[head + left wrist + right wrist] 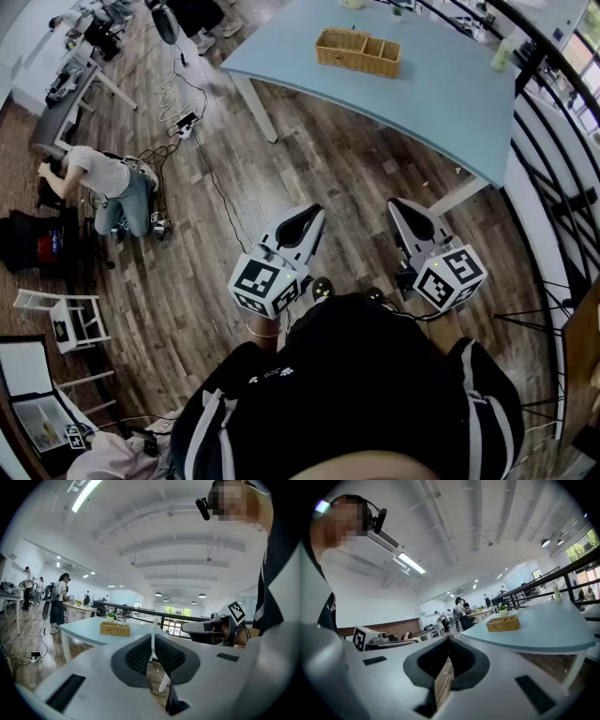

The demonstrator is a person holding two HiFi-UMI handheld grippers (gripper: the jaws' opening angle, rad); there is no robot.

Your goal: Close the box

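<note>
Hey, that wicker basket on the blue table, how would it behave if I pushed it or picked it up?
The wicker basket looks woven and seems empty, so probably light. It is low and wide, so unlikely to tip. On the smooth table it would likely slide easily.

Tally, head view
Two grippers: left gripper [313, 214], right gripper [399, 206]; one wicker basket [358, 52]; one blue table [441, 98].
</note>
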